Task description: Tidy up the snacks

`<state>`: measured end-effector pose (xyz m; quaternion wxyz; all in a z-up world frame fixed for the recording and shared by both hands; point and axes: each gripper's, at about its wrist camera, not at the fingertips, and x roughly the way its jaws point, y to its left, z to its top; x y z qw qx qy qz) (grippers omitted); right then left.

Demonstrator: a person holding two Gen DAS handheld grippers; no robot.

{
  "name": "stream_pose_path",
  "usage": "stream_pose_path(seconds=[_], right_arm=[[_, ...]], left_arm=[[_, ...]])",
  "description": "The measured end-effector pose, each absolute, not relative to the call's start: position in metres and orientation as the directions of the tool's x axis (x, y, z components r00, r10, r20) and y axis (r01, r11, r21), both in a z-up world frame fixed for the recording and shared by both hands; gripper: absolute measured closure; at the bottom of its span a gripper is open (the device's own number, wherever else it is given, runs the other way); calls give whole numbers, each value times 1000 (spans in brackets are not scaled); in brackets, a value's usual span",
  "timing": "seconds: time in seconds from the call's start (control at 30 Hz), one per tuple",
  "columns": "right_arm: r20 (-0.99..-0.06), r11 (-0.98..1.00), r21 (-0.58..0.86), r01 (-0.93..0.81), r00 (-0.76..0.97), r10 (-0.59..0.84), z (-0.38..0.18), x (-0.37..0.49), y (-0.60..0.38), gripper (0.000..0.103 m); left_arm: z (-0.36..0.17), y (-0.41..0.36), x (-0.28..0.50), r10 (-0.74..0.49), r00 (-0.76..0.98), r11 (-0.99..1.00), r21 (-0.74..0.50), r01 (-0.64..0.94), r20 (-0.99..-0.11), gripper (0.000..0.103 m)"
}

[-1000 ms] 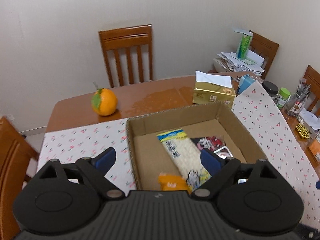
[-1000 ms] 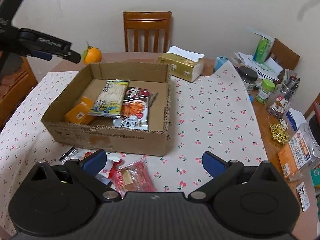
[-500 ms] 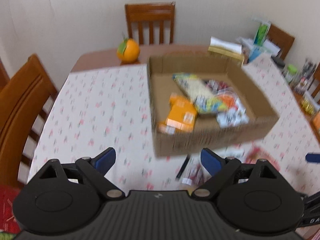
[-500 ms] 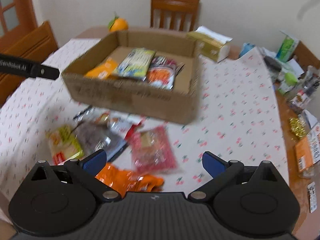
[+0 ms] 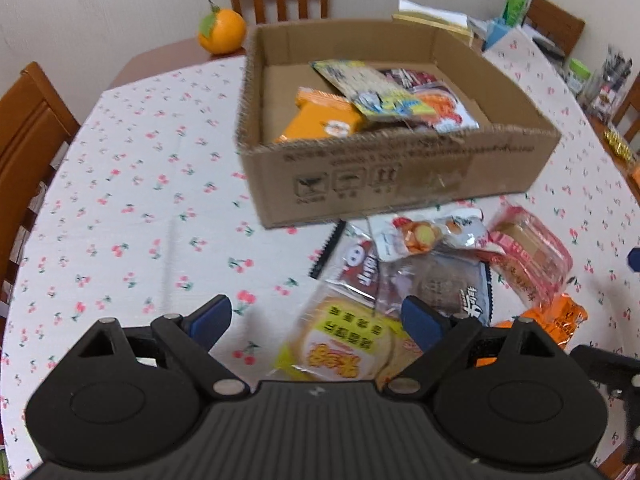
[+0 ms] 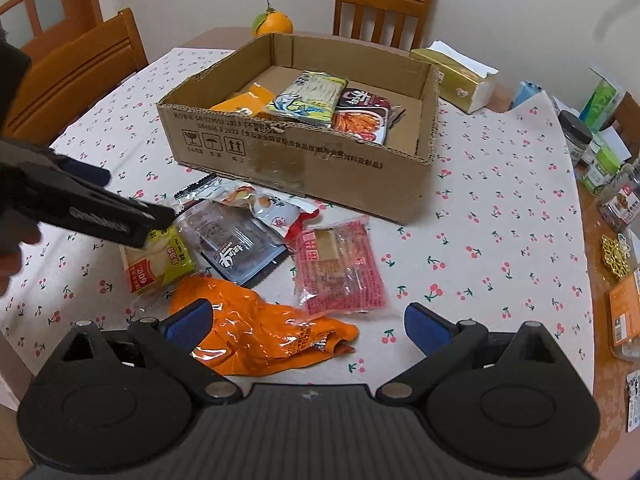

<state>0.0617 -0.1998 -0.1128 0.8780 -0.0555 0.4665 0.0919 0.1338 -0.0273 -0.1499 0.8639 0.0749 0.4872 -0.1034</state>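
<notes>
Snacks lie in two groups on the cherry-print tablecloth (image 6: 500,216). Inside the cardboard box (image 6: 304,156) are an orange packet (image 5: 320,120), a fish-print packet (image 6: 308,98) and a red-and-black packet (image 6: 364,116). Just in front of the box lies a loose cluster — a yellow bread pack (image 5: 344,344), a dark clear-fronted pack (image 6: 236,244), a white egg-print pouch (image 6: 272,210), a pink pack (image 6: 338,266) and a crumpled orange wrapper (image 6: 264,332).

The left gripper (image 5: 316,318) hangs over the yellow bread pack with its jaws spread wide, clamping nothing. The right gripper (image 6: 308,318) is also wide open and empty, low over the orange wrapper — one blue pad (image 6: 188,318) sits above its edge.

An orange fruit (image 6: 272,24) sits on the bare table beyond the box, and a tissue box (image 6: 460,76) stands beside the box's far right corner.
</notes>
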Motion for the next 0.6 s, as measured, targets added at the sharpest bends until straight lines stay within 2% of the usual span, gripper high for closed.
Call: stream_pose_path(seconds=[0.27, 0.6], right_arm=[[-830, 983, -1, -183, 548, 101, -113, 59, -211, 0], [-842, 967, 10, -255, 520, 146, -122, 68, -200, 0]], left_arm=[[-164, -35, 134, -99, 479, 968, 27, 249, -872, 11], [-162, -10, 107, -45, 463, 976, 59, 208, -885, 11]])
